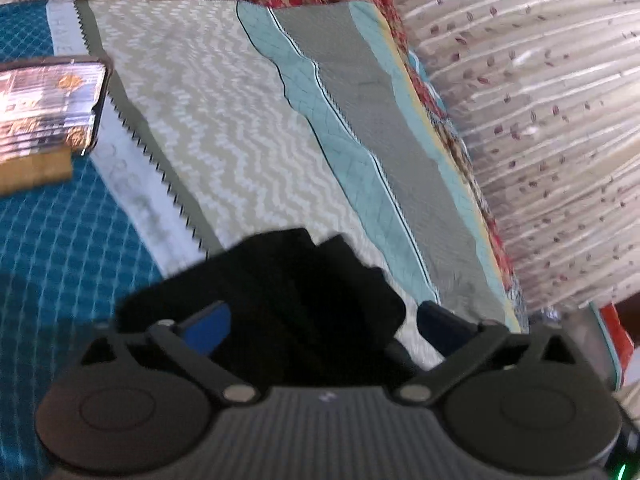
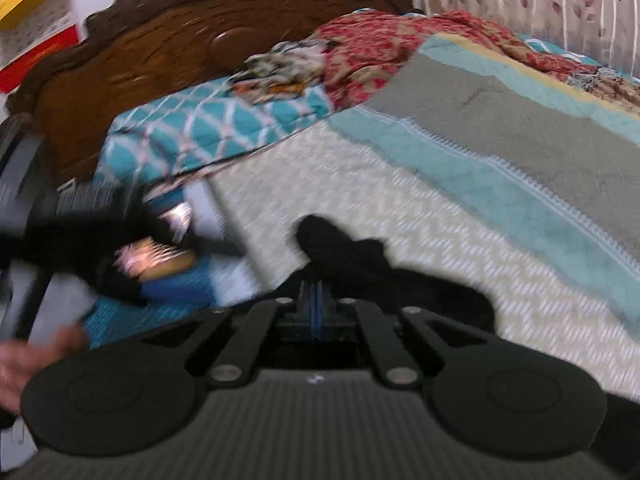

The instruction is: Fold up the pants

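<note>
Left hand-held gripper (image 1: 320,320): fingers spread wide, black pants (image 1: 288,300) bunched between them, not pinched.
Phone (image 1: 48,108): at 10 o'clock on the bed (image 1: 224,120).
Right hand-held gripper (image 2: 316,300): pads pressed together, clamping the pants (image 2: 360,264) at 12 o'clock.

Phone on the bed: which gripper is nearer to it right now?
Left. The left gripper is just right of the phone, which lies ahead-left of it. The right gripper is farther right, over the zigzag quilt, shut on the black pants.
</note>
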`<state>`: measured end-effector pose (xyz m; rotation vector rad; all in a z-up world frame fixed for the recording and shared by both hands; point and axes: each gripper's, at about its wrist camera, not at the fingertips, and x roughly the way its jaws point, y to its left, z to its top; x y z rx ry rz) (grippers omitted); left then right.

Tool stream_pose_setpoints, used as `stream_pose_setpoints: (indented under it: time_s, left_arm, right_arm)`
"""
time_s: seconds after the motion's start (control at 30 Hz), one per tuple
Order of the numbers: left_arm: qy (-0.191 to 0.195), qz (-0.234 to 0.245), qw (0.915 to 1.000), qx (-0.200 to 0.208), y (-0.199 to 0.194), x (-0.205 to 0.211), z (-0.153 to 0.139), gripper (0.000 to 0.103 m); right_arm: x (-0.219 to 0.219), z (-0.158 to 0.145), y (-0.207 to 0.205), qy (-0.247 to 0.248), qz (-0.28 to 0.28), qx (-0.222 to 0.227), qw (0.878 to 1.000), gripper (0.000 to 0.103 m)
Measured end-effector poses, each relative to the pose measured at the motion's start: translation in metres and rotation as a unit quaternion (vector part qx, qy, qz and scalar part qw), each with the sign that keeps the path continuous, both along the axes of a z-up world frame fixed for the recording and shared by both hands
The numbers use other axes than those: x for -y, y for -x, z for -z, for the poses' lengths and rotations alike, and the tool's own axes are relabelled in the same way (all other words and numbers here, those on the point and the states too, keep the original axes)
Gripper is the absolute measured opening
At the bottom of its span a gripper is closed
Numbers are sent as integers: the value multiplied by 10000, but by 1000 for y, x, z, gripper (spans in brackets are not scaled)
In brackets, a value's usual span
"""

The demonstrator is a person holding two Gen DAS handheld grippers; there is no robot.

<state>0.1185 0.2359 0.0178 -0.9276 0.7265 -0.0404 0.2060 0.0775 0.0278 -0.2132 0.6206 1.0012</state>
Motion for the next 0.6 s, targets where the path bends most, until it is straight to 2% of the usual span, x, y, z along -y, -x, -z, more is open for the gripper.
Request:
stream_pose_setpoints:
  time_s: [0.17,0.27,0.33,0.4,0.5,0.57,0.6]
  left_arm:
    - [100,-12,9990,-443,4,4,16,103]
    - [48,-31,9993,-381,3,4,14,103]
    - [-32,48,9994,-337,-8,7,8,103]
    - [63,206,9992,-340,-27,11,5,103]
    - [-98,252,9983,-521,-58,22,8,102]
    - [-271,308,9970,-657,-75,29,13,86]
    - [-238,426,9962,-718,-82,32,17,55]
  right_arm:
    - [-10,18,66,75,-152,436,9989,3]
    - [-9,22,76,-15,-6,119,9999,3]
    - [6,19,76,-38,287,79,9995,5]
    - [31,18,68,-154,679,-143,9975,7]
    - [88,17,58,-380,1570,-524,9855,8]
    - [136,15,49,-509,2269,-669,9703,10]
    - [165,13,45,-523,2691,-689,9592,10]
